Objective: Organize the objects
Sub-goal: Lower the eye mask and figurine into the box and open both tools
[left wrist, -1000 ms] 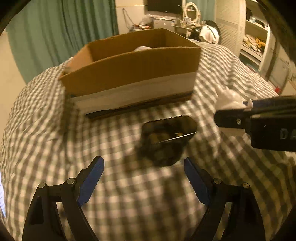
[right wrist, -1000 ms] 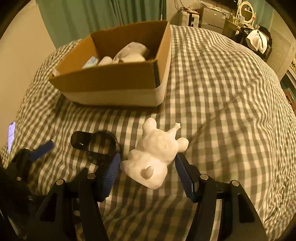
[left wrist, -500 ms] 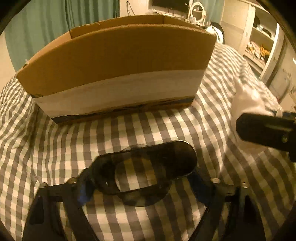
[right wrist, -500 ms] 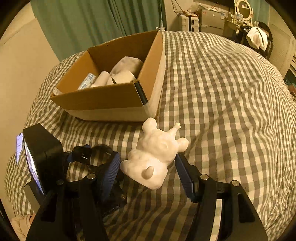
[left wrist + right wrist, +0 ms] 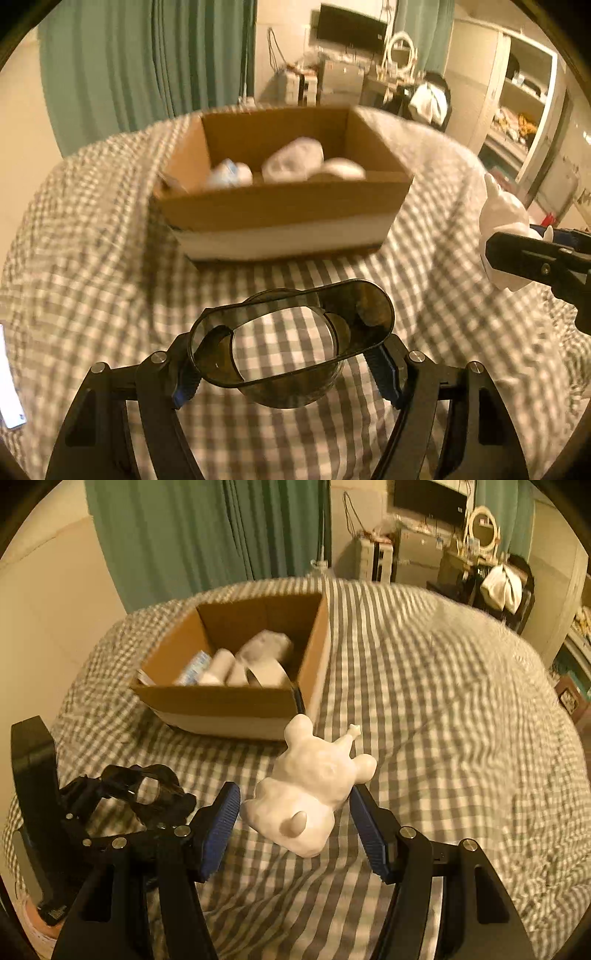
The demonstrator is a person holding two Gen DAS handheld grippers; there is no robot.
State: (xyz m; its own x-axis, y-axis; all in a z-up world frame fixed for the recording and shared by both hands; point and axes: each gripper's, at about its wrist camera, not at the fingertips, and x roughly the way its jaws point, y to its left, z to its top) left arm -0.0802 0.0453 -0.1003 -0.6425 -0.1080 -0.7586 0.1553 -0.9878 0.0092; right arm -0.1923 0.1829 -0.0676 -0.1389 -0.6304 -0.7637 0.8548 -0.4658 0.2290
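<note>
My left gripper (image 5: 286, 373) is shut on a dark see-through plastic container (image 5: 291, 332) and holds it above the checked bedspread, in front of the open cardboard box (image 5: 280, 210). The held container also shows in the right wrist view (image 5: 147, 790). My right gripper (image 5: 293, 825) holds a white animal figurine (image 5: 310, 790) between its blue pads; the figurine looks lifted off the bed, to the right of the box (image 5: 236, 705). The figurine shows at the right edge of the left wrist view (image 5: 502, 221). The box holds several white items.
The checked bedspread (image 5: 443, 701) covers the whole surface. Green curtains (image 5: 221, 535) hang behind the box. A white flat device (image 5: 9, 387) lies at the far left. Shelves and a cluttered desk (image 5: 369, 77) stand at the back right.
My left gripper closed on the dark container and lifted it, so the box's inside now shows. My right gripper rose with the figurine.
</note>
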